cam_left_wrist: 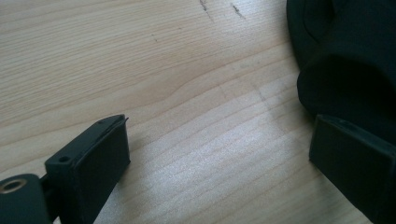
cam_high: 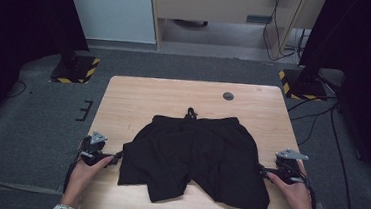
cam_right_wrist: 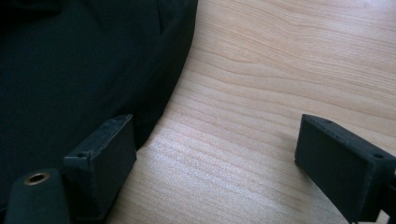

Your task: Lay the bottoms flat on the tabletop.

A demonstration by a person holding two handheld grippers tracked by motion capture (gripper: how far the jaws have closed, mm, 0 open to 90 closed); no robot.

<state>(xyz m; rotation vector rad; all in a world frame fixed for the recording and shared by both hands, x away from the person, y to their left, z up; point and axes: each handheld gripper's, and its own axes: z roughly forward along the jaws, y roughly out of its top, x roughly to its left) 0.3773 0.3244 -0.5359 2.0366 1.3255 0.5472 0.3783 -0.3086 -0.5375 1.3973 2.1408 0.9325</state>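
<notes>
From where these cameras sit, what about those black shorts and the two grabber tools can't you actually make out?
- Black shorts: underside and the table beneath, high view; hidden by the cloth itself.
- Shorts' seams and pockets: high view; black on black, too dark.
- Most of the shorts: left gripper view and right gripper view; cut off by the frame edges.
- Left gripper and right gripper jaw tips: high view; too small against the dark cloth.

The crumpled fabric shorts (cam_high: 197, 155) are plain black, without print. The pale wooden counter (cam_high: 139, 98) beneath shows light tan grain with a few dark scuffs and one round dark grey cap (cam_high: 228, 96). Both hand-held tools, left (cam_high: 117, 155) and right (cam_high: 263, 172), are black with grey top plates. Floor plates (cam_high: 76, 69) carry yellow-and-black stripes.
</notes>
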